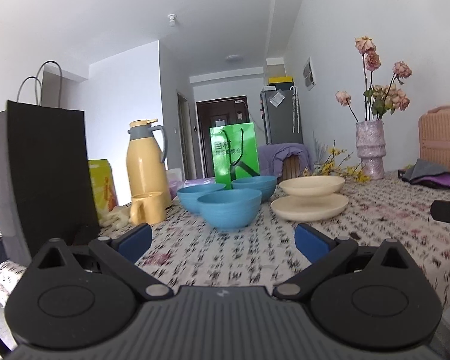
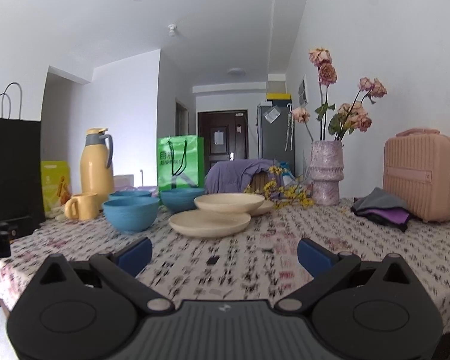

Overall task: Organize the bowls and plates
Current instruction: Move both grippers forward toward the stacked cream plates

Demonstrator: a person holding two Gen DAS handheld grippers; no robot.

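Three blue bowls stand on the patterned tablecloth; the nearest blue bowl (image 1: 229, 208) (image 2: 131, 213) is in front of the other two (image 1: 195, 198) (image 1: 255, 184). To their right lie cream plates: a near plate (image 1: 309, 207) (image 2: 210, 223), a second plate (image 1: 312, 186) (image 2: 228, 202) resting partly on it, and a third plate (image 2: 262, 207) behind. My left gripper (image 1: 223, 241) is open and empty, short of the nearest bowl. My right gripper (image 2: 225, 253) is open and empty, short of the near plate.
A yellow thermos (image 1: 147, 162) and yellow mug (image 1: 147, 210) stand left of the bowls, beside a black paper bag (image 1: 45, 174). A green bag (image 1: 234, 153) is behind. A vase with dried roses (image 2: 327, 174), folded cloth (image 2: 381, 210) and pink case (image 2: 423, 174) sit right.
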